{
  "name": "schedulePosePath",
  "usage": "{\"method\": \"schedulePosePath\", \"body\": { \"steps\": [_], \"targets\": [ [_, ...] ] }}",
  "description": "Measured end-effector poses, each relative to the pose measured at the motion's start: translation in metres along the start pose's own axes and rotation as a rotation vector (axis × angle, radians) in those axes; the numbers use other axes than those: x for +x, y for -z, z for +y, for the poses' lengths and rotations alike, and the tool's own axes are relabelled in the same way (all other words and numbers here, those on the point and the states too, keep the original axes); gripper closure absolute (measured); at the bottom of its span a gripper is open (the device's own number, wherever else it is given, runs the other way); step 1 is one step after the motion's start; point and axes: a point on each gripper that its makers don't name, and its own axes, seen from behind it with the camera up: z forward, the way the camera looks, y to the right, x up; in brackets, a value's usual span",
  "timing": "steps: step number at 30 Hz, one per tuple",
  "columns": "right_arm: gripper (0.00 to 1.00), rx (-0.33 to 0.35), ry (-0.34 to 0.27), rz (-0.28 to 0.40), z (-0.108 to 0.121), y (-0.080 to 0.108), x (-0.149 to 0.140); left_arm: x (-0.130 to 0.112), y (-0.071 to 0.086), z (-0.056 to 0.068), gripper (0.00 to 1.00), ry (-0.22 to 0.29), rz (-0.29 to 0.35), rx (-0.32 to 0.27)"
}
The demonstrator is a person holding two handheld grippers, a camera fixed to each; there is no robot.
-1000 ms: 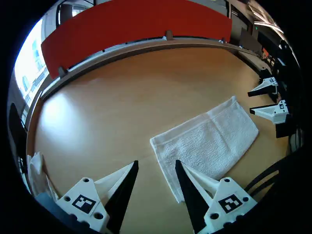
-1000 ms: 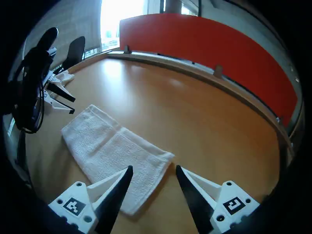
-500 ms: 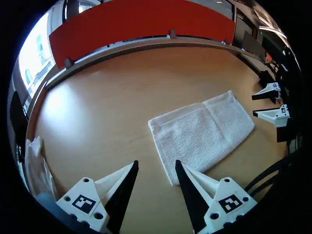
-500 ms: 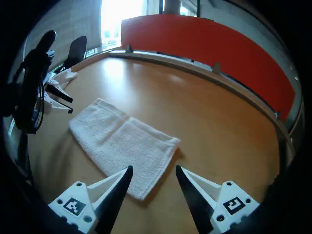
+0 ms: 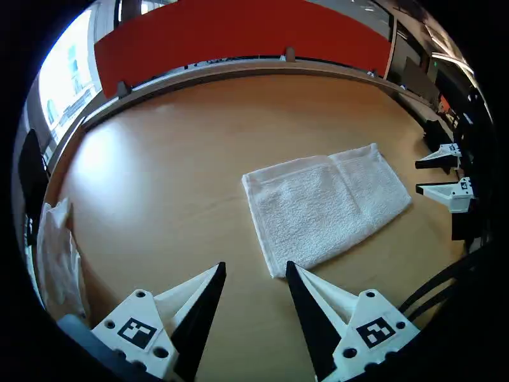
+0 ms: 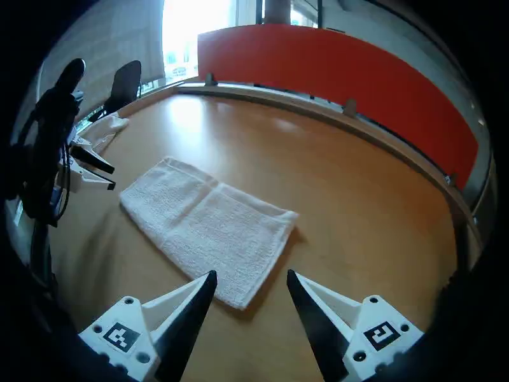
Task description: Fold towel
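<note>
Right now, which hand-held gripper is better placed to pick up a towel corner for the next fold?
Right, narrowly. A corner of the white towel lies well between the open fingers of the right hand-held gripper. At the left hand-held gripper the corner barely reaches the fingertips, off toward one finger.

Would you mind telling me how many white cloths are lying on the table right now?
2. The folded towel lies in the middle of the table; a crumpled white cloth sits at its edge, left of the left gripper. More may be hidden.
</note>
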Motion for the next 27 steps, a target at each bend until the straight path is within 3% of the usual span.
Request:
{"method": "schedulePosePath", "body": {
  "steps": [27],
  "targets": [
    [0.15, 0.065, 0.086, -0.047, -0.007, -0.008, -0.015, -0.036, 0.033, -0.019, 0.31, 0.113, 0.007, 0.075]
  ]
}}
